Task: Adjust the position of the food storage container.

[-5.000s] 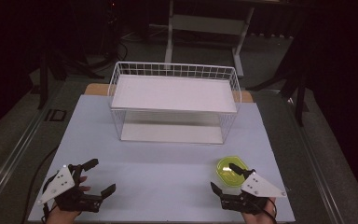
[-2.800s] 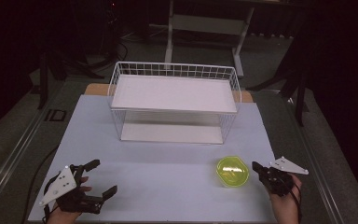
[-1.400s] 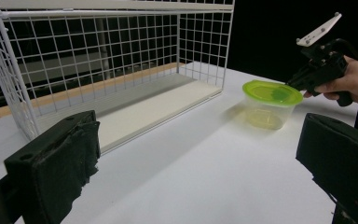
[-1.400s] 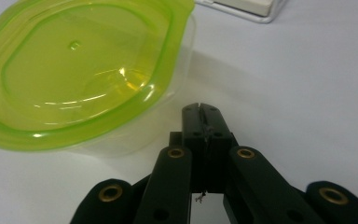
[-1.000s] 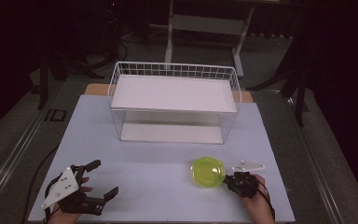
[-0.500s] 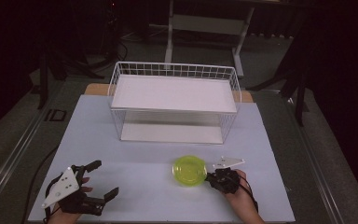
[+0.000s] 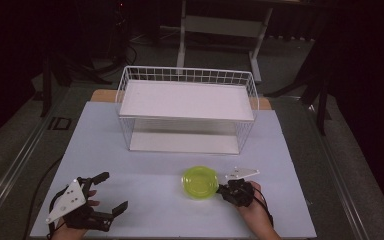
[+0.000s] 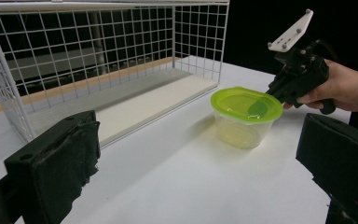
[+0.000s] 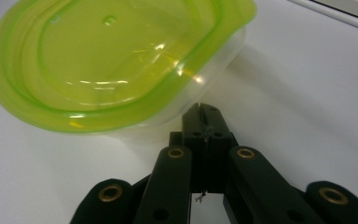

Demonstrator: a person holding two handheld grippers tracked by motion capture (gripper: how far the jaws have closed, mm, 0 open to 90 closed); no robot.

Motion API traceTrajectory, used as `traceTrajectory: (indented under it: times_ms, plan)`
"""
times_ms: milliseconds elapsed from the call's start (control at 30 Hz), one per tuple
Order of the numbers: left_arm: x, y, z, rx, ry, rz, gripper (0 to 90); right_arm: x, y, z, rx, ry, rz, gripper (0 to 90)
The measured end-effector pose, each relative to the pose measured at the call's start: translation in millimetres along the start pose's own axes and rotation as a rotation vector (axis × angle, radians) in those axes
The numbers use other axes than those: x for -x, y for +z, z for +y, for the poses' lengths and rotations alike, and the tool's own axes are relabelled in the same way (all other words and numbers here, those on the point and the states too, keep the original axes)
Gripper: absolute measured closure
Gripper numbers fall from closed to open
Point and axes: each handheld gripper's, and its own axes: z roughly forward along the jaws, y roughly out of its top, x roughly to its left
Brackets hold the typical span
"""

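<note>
The right gripper (image 7: pixel 222 188) has its jaws pinched completely together with nothing between them, and the closed tip is pressed right up against the side of the green-lidded container (image 7: pixel 200 181), just under the lid's rim (the right gripper view makes that pretty obvious: tip (image 9: pixel 204 114) touching the clear wall of the tub (image 9: pixel 121 65)). So it's a nudge, not a grab. The container sits on the white table (image 7: pixel 145 200) in front of the wire basket shelf (image 7: pixel 187 107), roughly level with its right half and well apart from it, lid on and upright. From the left gripper view you can see the tub (image 8: pixel 246 116) with the other gripper (image 8: pixel 298 84) leaning on its far side, and the basket (image 8: pixel 102 60) off to the left with its lower shelf bare. The left gripper (image 7: pixel 102 196) is parked at the near left corner of the table, jaws wide apart and holding nothing. Best guess on progress: the tub is partway across, heading toward the middle or the waiting left gripper. Still to go looks like the actual pick-up and, probably, getting it into the basket, which has nothing in it yet.
</note>
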Motion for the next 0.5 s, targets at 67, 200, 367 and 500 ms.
traceTrajectory:
  times_ms: [67, 200, 367, 500]
  plan:
    - [0.3, 0.2, 0.0, -0.003, 0.003, -0.001, 0.3, -3.0, 2.4, 2.1, -0.003, -0.006, 0.007, 90.0]
    - [0.4, 0.7, -0.4, -0.005, 0.001, -0.003, 0.3, -9.3, 8.9, 6.7, -0.006, -0.021, 0.022, 90.0]
    - [0.7, 0.9, -0.7, -0.003, -0.002, -0.018, 0.3, -16.1, 16.2, 12.6, -0.01, -0.035, 0.039, 90.0]
    - [0.2, 1.6, -1.1, -0.01, -0.005, -0.02, 0.4, -22.9, 25.7, 21.9, -0.012, -0.048, 0.052, 90.0]
